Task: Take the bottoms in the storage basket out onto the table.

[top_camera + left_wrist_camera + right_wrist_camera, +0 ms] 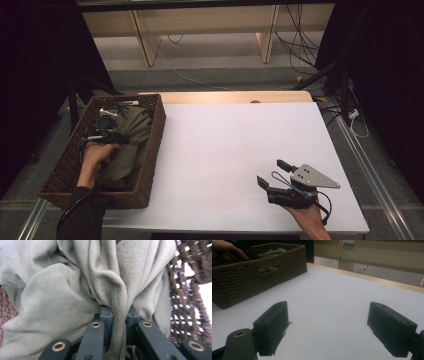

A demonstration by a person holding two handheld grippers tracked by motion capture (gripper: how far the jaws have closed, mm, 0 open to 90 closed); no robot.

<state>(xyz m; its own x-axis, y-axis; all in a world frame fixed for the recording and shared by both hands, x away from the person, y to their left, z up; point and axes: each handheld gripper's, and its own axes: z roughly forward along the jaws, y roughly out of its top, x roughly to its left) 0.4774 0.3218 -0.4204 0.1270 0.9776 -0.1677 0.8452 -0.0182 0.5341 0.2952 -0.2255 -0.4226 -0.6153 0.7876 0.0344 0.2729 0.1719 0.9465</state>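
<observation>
So the left gripper (pixel 107 136) is down in the basket (pixel 150 165) at the table's (pixel 225 150) left edge, and its jaws are clamped tight on a pinched-up fold of the cloth (pixel 75 290). From the left gripper view the fold runs straight down between the two jaws, with the rest of the fabric bunched up on both sides. The cloth (pixel 131 142) is an olive-green piece, crumpled and filling most of the basket's inside, and it sits wholly within the walls.

The right gripper (pixel 272 177) is parked near the table's front right corner, low over the bare white top. Its jaws are spread wide with nothing in them, which the right gripper view makes pretty obvious: just table between the two black pads (pixel 273 325).

Handling-wise, this looks like light, floppy fabric. No stiffness at all, so whatever gets lifted will drape and trail, and the loose ends could snag on the wicker rim on the way out. Not fragile, and not really slippery either, though a thin single fold could slide out of a pinch if it gets yanked. The safest hold is probably a thick gathered ridge like the one it has now. Once it's out, a second hold at an edge or corner by the free gripper would likely help spread it.
</observation>
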